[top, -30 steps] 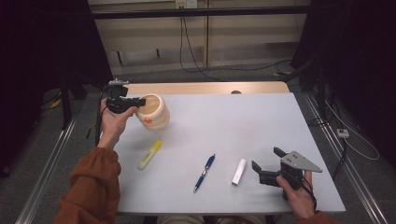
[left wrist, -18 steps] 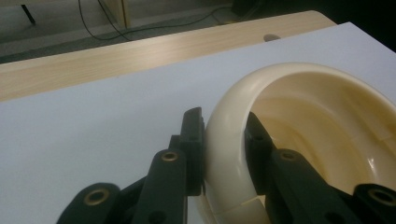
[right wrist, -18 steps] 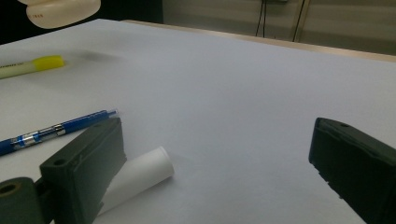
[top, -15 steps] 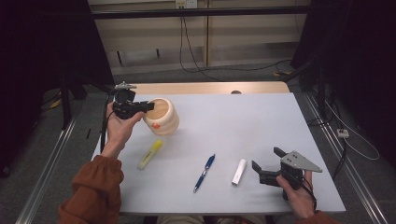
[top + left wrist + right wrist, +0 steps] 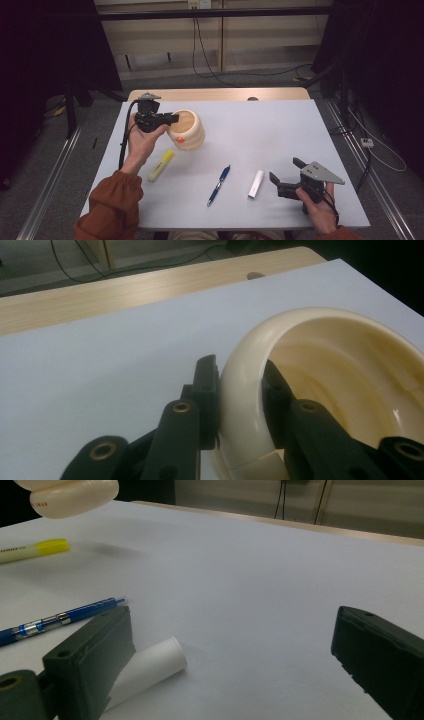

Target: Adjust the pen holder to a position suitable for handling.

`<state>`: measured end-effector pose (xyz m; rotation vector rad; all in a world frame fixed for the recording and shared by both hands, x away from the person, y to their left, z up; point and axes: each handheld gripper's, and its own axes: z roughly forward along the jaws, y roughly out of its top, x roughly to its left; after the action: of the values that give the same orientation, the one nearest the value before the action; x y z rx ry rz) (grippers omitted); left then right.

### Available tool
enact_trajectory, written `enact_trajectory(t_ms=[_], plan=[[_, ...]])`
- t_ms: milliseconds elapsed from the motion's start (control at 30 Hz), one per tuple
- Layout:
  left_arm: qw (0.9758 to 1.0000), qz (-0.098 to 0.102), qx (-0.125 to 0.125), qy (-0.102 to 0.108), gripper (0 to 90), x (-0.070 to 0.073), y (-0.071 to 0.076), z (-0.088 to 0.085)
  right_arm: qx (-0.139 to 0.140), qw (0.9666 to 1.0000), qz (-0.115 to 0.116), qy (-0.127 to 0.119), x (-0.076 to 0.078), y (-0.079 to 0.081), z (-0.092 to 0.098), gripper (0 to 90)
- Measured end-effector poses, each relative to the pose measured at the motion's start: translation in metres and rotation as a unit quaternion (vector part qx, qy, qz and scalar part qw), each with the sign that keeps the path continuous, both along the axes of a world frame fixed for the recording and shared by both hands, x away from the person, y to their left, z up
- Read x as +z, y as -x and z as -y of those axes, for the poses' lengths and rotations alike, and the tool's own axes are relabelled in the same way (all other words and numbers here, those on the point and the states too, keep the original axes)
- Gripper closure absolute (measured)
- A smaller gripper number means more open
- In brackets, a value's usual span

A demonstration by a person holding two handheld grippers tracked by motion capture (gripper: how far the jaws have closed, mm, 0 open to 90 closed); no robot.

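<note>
High view: left gripper (image 5: 167,120) pinches the cup (image 5: 187,131) by its rim, one jaw inside, one outside, at the table's (image 5: 260,125) far left, cup lifted and tilted. Right gripper (image 5: 284,176) spread wide, empty, near right, just beside the white tube (image 5: 256,184). Pen (image 5: 218,185) and highlighter (image 5: 161,165) lie between.

Rust-orange sleeves being worn on both forearms, a black left tool (image 5: 167,119) with brass-ringed screw holes being shown, a black cable being trailed from it, a black right tool (image 5: 286,172) being topped by a grey three-cornered plate, blocky black jaws being seen
</note>
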<state>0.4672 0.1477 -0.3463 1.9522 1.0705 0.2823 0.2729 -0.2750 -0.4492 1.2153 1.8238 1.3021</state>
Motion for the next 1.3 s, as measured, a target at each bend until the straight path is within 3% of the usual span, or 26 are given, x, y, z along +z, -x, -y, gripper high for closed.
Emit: enact_trajectory(t_ms=[633,1000,1300], plan=[[0.9995,-0.02,-0.024,-0.005,75.0,-0.012,0.006,0.066,0.002,1.0,0.0,0.0,0.0,0.0,0.0,2.9],[0.9988,-0.045,-0.018,-0.008,74.7,-0.027,-0.002,0.084,0.003,1.0,0.0,0.0,0.0,0.0,0.0,2.9],[0.9985,-0.045,-0.012,-0.029,74.6,-0.037,-0.009,0.093,0.002,1.0,-0.001,-0.002,0.0,0.0,0.0,2.9]])
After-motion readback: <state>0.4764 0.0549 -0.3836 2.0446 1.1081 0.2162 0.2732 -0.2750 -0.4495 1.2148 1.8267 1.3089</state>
